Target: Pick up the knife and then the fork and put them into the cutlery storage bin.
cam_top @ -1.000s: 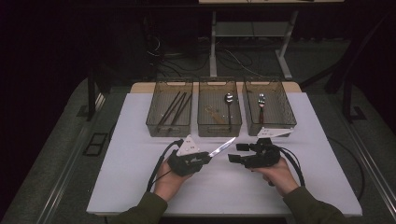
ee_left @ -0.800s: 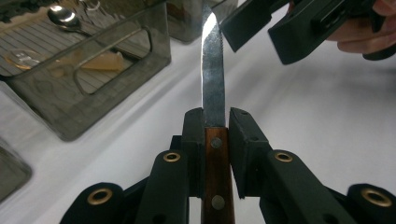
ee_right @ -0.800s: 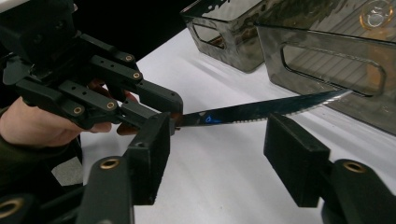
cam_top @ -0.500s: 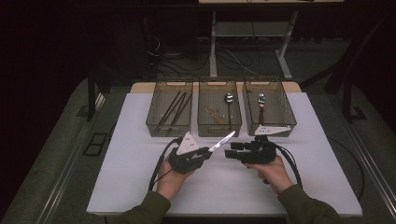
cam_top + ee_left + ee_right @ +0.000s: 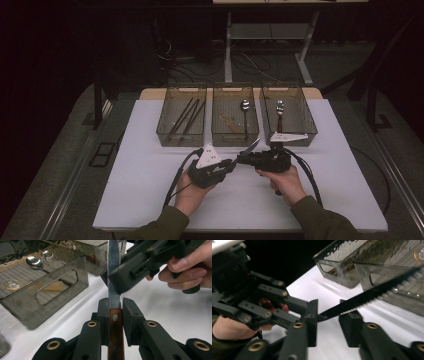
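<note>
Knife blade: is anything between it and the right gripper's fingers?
Nothing visible. The knife, clamped at its wooden handle by the left gripper, runs straight between the right gripper's fingers, which have just been closing around the blade.

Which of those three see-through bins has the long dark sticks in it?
The left bin in the high view: dark sticks lie slanted inside. The middle bin holds a spoon, the right bin another utensil.
</note>
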Motion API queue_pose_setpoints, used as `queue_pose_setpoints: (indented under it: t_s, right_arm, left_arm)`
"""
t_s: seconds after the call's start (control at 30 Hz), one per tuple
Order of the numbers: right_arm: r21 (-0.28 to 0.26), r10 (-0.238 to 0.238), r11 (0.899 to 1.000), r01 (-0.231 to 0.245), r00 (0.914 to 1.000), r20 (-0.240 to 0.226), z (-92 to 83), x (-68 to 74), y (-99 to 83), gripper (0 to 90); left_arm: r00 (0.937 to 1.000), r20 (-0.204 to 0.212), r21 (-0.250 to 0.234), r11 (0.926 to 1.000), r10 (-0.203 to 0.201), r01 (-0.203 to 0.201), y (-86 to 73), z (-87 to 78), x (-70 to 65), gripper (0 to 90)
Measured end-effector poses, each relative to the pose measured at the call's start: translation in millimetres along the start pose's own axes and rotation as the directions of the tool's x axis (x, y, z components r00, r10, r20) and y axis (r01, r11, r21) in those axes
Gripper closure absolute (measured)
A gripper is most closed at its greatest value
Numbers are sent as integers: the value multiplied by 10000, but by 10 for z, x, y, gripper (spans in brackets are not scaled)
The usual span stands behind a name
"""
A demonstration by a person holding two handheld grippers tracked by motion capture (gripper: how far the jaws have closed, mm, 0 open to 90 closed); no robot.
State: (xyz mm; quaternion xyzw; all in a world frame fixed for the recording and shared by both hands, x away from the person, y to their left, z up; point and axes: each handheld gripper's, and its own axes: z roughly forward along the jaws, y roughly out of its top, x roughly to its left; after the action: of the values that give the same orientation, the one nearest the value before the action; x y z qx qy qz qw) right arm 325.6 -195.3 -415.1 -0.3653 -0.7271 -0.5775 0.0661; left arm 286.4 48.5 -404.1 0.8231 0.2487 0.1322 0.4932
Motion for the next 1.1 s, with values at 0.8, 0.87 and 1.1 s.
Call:
queue_pose_setpoints:
  t_s: [0.8, 0.87, 1.1]
  right_arm:
    - [-611, -920, 9935, 959, 9937, 636, -427, -22, 199, 893]
    - [-539, -990, 9931, 1042, 9908, 926, -500, -50, 230, 893]
    - [-427, -1122, 9918, 1207, 9802, 1630, -712, -138, 335, 893]
  left_arm:
    - [9966, 818, -283, 9995, -91, 115, -94, -174, 201, 478]
    - [9969, 788, -249, 9997, -23, 42, -150, -246, 259, 430]
    - [9964, 733, -161, 9989, -428, 441, -358, -490, 418, 320]
